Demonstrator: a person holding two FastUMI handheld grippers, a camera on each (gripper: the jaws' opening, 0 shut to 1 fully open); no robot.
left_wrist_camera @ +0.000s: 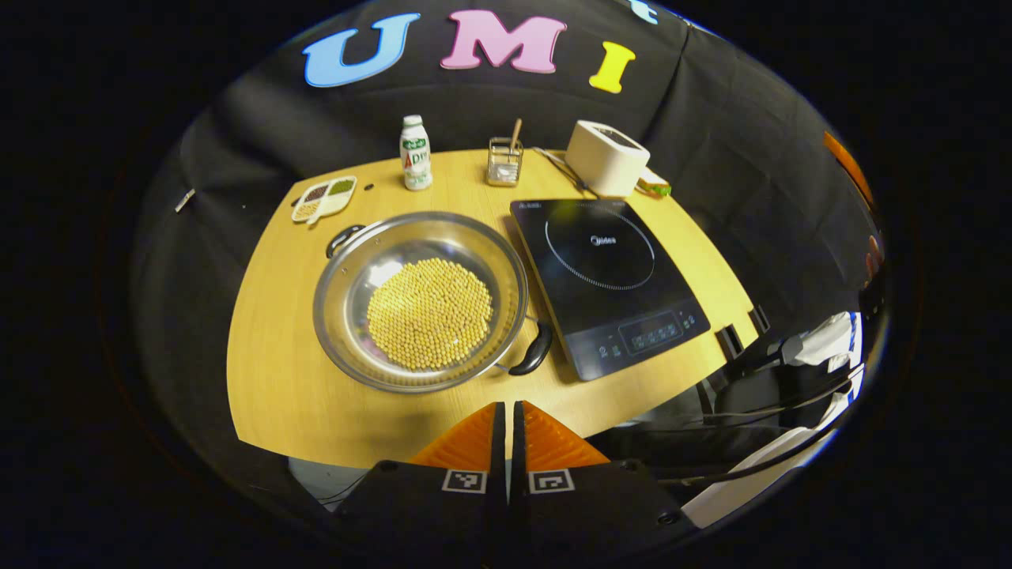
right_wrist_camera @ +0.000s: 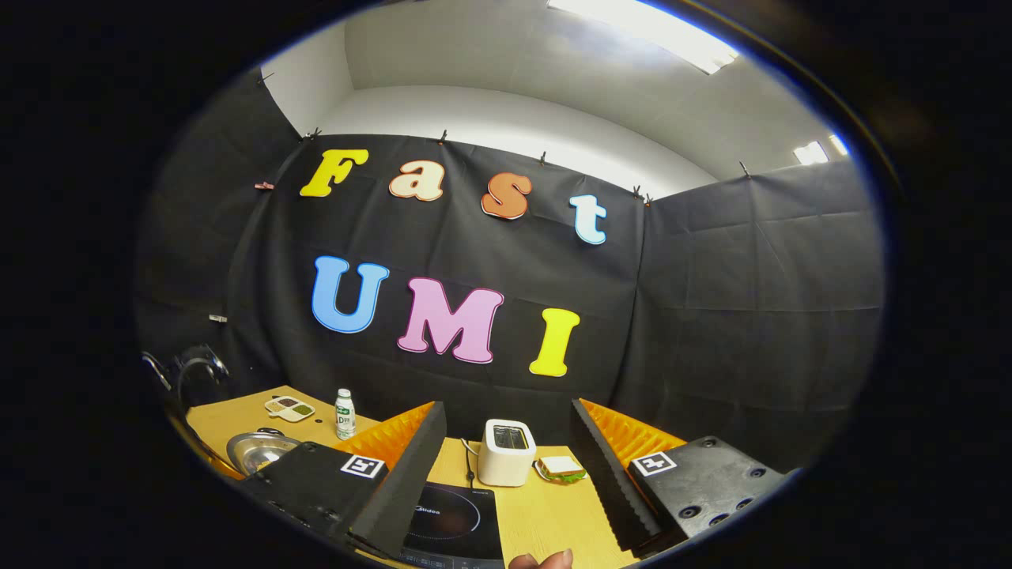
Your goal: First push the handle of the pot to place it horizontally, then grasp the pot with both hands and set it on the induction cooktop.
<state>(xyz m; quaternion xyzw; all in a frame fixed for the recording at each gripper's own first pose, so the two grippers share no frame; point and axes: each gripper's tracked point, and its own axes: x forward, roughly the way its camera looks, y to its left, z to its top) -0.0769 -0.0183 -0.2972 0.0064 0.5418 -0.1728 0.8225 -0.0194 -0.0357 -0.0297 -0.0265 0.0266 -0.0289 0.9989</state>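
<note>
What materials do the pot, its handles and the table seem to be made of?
Pot: probably stainless steel, since its silvery rim shines and reflects light. Its handles: dark and glossy, likely plastic, though coated metal is possible. Table: light wood or wood-look laminate, with a faint grain and matte finish.

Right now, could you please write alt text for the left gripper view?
A steel pot of yellow beans sits on a wooden table, its handles lying diagonally, beside a black induction cooktop. The left tool hovers shut at the near edge; a bottle and toaster stand behind.

Silver pot (left_wrist_camera: 348, 276) of yellow beans (left_wrist_camera: 429, 314), black cooktop (left_wrist_camera: 609, 276), white toaster (left_wrist_camera: 606, 156).
</note>
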